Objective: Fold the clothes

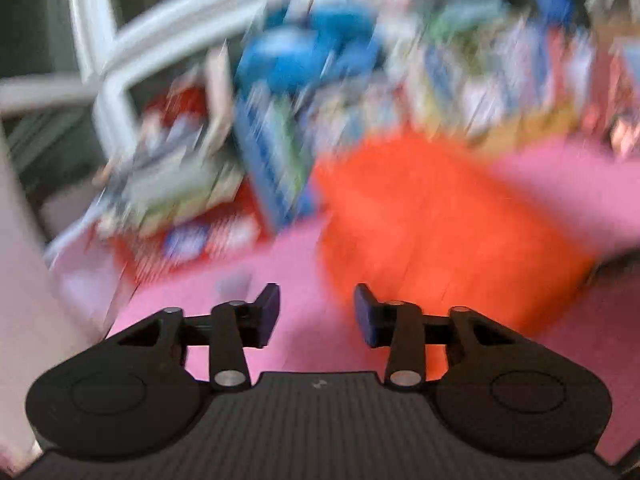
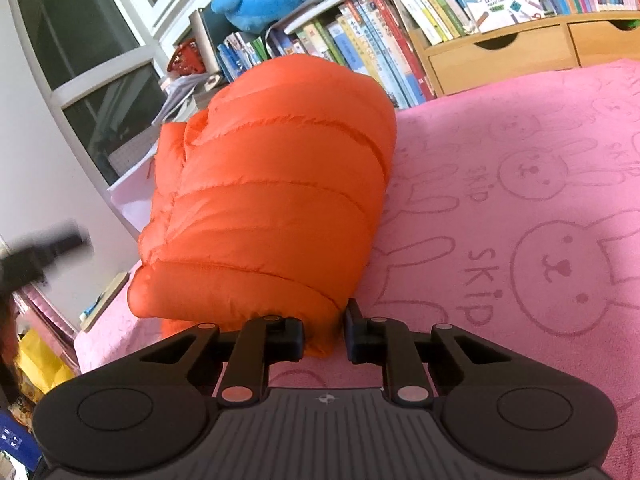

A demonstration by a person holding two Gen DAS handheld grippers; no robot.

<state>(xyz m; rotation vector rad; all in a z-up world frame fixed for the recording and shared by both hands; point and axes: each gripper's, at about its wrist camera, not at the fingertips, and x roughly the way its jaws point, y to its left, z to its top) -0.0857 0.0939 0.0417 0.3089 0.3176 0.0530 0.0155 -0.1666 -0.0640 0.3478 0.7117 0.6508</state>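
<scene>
Left wrist view: heavily motion-blurred. The left gripper (image 1: 316,312) has its jaws spread wide with nothing between them; only the pink cover (image 1: 296,276) shows through the gap. The orange jacket (image 1: 432,224) appears as a smeared orange mass lying on that cover, ahead and to the right of the fingertips and apart from them. Its seams and folds cannot be made out here. Behind it, a row of books (image 1: 480,76) and a blue plush toy (image 1: 316,48) are recognisable by colour only. A white window frame (image 1: 108,64) runs along the upper left.

Right wrist view: sharp. The orange jacket (image 2: 272,200) is a quilted puffer garment bundled into a thick roll, its stitched bands running crosswise, lying on the pink cover (image 2: 520,200) printed with rabbit outlines and the word "SKIP". The right gripper (image 2: 325,336) has its jaws partly closed on the roll's near lower corner; orange fabric fills the gap and touches both pads. The jacket's far end hides part of the bookshelf (image 2: 360,40). That shelf holds upright and leaning books, with the blue plush toy (image 2: 260,0) on top. Beside it, a wooden drawer unit (image 2: 500,56) has closed drawers, contents unseen. A dark blurred object (image 2: 40,252) at the left edge cannot be identified.
</scene>
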